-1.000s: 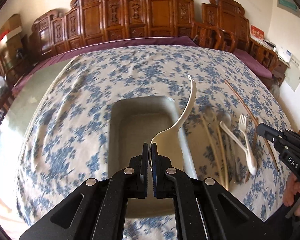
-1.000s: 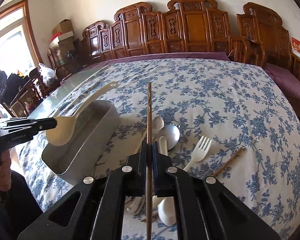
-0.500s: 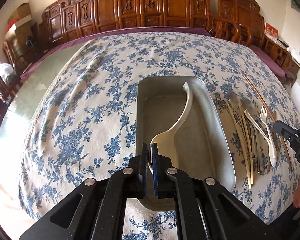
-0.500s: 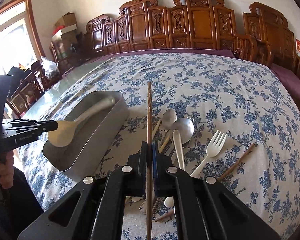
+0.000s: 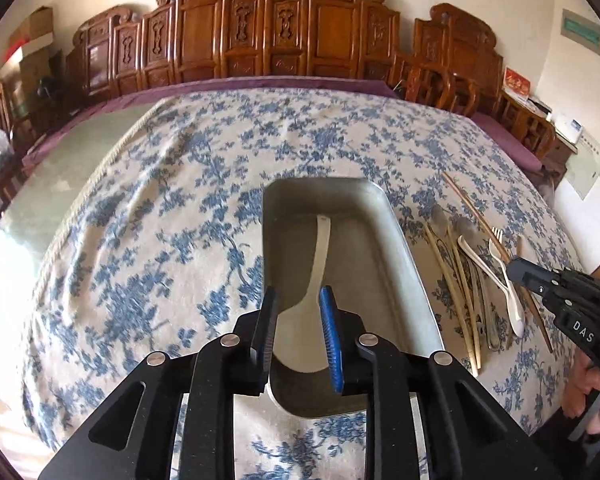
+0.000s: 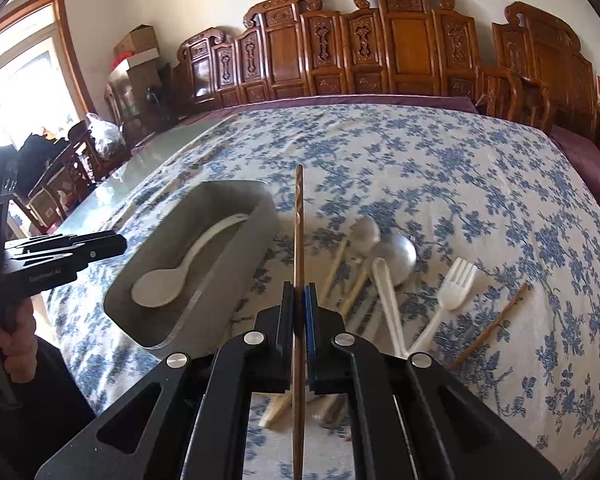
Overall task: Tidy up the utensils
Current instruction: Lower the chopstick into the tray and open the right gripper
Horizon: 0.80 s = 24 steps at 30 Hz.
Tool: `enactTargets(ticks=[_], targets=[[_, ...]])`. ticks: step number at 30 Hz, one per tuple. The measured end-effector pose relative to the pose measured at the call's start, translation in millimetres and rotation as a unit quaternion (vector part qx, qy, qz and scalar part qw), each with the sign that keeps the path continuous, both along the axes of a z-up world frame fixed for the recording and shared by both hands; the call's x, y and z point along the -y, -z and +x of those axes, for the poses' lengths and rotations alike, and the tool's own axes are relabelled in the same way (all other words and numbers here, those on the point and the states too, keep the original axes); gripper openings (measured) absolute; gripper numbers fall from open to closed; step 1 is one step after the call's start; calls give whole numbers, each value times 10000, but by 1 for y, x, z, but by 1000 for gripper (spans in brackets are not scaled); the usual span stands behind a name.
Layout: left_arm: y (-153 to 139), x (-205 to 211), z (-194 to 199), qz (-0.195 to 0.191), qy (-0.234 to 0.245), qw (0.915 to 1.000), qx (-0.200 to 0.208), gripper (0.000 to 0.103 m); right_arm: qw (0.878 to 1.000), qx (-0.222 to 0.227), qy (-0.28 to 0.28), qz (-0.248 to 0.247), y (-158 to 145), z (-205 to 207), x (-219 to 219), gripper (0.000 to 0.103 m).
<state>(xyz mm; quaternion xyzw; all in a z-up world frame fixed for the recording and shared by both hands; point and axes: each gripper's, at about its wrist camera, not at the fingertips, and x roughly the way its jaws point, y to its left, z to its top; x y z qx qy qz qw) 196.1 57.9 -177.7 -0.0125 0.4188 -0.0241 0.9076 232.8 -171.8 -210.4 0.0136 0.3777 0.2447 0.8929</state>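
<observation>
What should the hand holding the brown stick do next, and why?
Probably carry the brown chopstick over to the metal tray. The right gripper is shut on it, and the white spoon already lies inside, released by the opening left gripper.

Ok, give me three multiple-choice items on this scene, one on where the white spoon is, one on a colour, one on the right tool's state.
1. Where does the white spoon lie?
A. inside the metal tray
B. on the tablecloth
C. in the right tool

2. What colour is the plastic fork?
A. white
B. blue
C. black

3. What is the right tool doing?
A. standing wide open
B. clamping a brown chopstick
C. clamping a fork

Answers: 1 A, the spoon rests on the tray floor; 2 A, it is white against the blue-flowered cloth; 3 B, the pads press the stick.
</observation>
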Motion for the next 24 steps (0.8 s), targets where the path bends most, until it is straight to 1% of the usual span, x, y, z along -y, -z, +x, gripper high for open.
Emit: enactTargets(ticks=[6,12,14,18,24], targets=[[-8,-14,-7,45,121,9998,148,21,9997,-99,-130,167,-7,-1,-28,6],[-10,-29,-9,53,104,9997,230,21,9969,-426,-258,614,-9,13,-65,6],[-10,-34,-9,17,79,9997,236,21,9963,-484,-273,659,-9,18,-77,6],[-11,-43,-9,-63,33,9997,246,21,9947,-701,-193,723,-2,30,-95,6],[-13,-48,-9,-128,-8,9995,285,21,9914,-1098,-65,709,19,43,-114,6]])
